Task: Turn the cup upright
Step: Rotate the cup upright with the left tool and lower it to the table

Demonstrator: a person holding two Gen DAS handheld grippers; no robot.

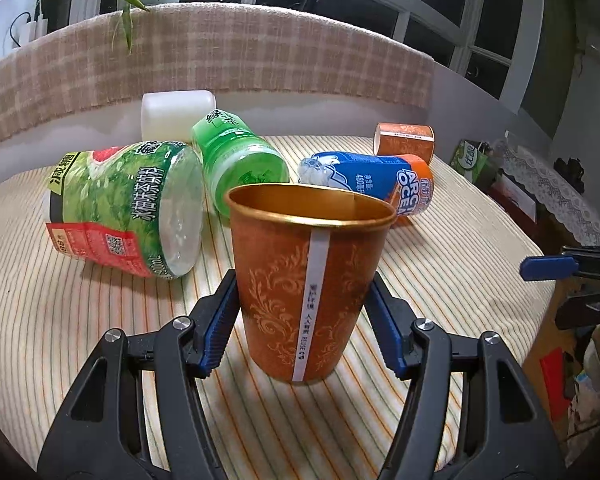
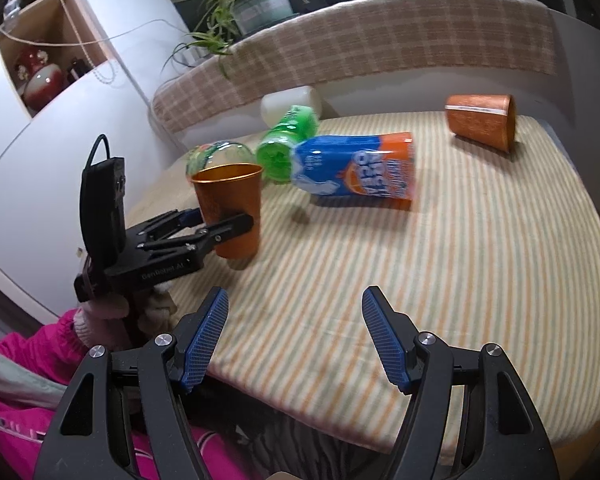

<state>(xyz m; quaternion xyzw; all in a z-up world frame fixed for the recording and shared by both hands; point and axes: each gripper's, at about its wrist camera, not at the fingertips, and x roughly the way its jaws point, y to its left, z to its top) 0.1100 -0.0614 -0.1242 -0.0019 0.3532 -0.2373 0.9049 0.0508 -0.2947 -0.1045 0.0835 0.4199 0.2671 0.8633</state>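
An orange paper cup [image 1: 306, 280] with a gold inside stands upright, mouth up, on the striped cloth. My left gripper [image 1: 303, 304] is around its lower half, a blue pad on each side against the wall. In the right wrist view the same cup [image 2: 230, 208] stands at the left with the left gripper [image 2: 220, 224] on it. A second orange cup [image 2: 482, 120] lies on its side at the far right; it also shows in the left wrist view [image 1: 405, 142]. My right gripper [image 2: 294, 336] is open and empty over the near part of the table.
Three bottles lie on their sides behind the upright cup: a large green one [image 1: 128, 212], a small green one [image 1: 236, 160] and a blue-orange one [image 1: 372, 184]. A white container [image 1: 176, 114] lies by the plaid cushion [image 1: 220, 52]. The table edge [image 2: 380, 440] is near.
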